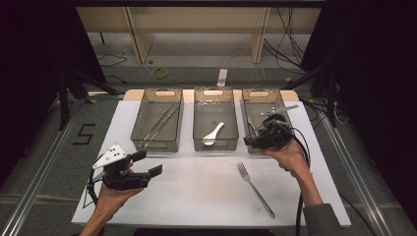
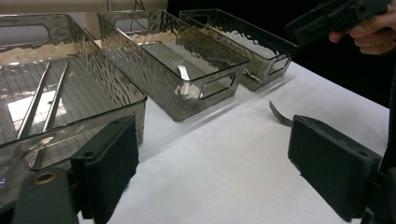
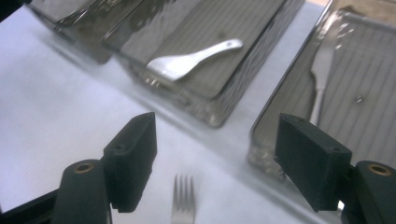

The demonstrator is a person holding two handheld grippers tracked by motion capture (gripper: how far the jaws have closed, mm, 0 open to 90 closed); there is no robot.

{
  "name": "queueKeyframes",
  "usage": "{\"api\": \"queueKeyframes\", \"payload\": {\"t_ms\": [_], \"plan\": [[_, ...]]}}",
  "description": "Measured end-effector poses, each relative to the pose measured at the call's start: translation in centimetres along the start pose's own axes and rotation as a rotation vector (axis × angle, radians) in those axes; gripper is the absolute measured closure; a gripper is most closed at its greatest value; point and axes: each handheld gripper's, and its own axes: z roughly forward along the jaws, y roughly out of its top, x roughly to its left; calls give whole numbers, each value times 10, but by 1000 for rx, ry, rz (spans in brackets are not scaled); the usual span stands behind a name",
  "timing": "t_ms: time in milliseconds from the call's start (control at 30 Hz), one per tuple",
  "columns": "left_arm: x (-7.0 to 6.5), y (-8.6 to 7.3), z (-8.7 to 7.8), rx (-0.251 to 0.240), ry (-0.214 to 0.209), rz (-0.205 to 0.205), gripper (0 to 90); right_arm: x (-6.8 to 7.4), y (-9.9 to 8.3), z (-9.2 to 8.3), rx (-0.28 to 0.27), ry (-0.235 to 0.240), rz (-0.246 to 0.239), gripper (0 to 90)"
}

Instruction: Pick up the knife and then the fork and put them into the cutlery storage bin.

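A metal fork (image 1: 255,189) lies on the white mat (image 1: 196,191), tines toward the bins. In the right gripper view its tines (image 3: 183,200) show low between the jaws. My right gripper (image 1: 251,141) hovers at the near edge of the right bin (image 1: 255,101), open, with nothing between its jaws (image 3: 215,130). My left gripper (image 1: 147,163) is held above the mat's near left part, open and empty (image 2: 215,140). A white spoon (image 1: 213,133) lies in the middle bin (image 1: 215,93). Metal chopsticks (image 1: 158,125) lie in the left bin (image 1: 162,93).
The three smoky clear bins stand in a row along the back of the mat. A metal utensil (image 3: 320,88) lies in the right bin. The mat drops off to grey floor on both sides, with metal rails (image 1: 39,167) beside it.
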Motion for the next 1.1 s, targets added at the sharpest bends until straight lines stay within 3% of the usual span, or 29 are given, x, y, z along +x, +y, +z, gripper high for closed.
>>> {"api": "queueKeyframes", "payload": {"t_ms": [267,633,1100], "plan": [[-1,0,0,1,1,3,156,14,-29,-2,41,16,-45,304],[-1,0,0,5,1,9,156,24,-50,-1,125,8,-88,304],[-1,0,0,6,2,12,156,29,-73,6,204,-5,-103,313]]}}
